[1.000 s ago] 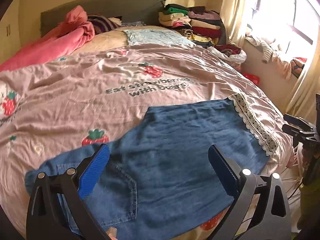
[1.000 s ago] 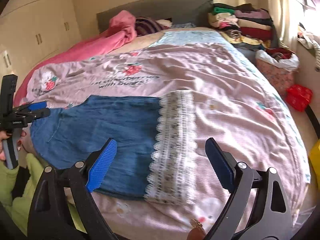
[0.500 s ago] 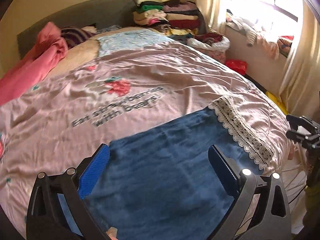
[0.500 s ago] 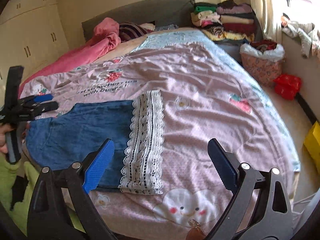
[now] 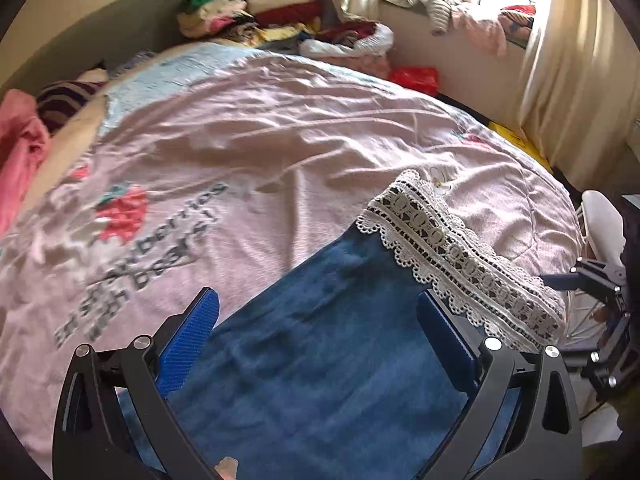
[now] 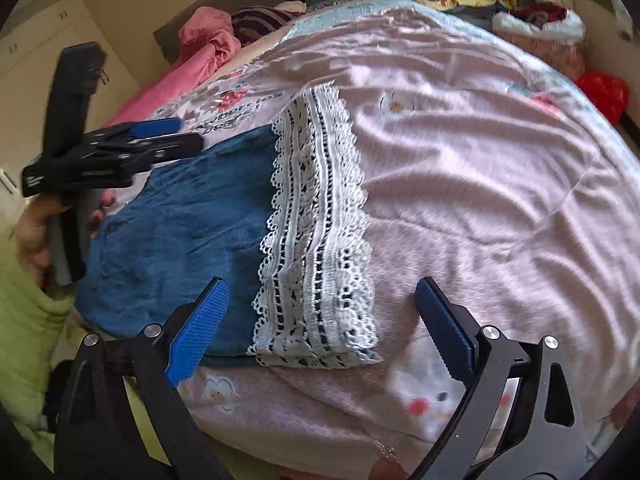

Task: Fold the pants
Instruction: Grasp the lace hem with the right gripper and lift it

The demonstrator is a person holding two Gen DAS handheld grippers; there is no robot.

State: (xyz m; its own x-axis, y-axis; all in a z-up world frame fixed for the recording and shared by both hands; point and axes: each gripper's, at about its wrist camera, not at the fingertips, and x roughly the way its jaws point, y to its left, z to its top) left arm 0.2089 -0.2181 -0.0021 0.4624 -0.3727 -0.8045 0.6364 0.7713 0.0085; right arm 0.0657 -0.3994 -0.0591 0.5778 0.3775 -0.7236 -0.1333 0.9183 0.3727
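Both tongs slid toward lace end since a second ago. Right gripper (image 6: pixel 320 330) gaping wide, empty, straddling lace hem (image 6: pixel 316 240) at bed's near edge. Pants (image 6: pixel 180 236) run lengthwise along that edge, hem nearest right hand. Left gripper (image 5: pixel 316 344) also spread wide, empty, over denim mid-leg. Duvet (image 6: pixel 480 184) beyond.

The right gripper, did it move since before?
Yes. The right gripper slid toward the lace hem of the pants, which now sits between its fingers.
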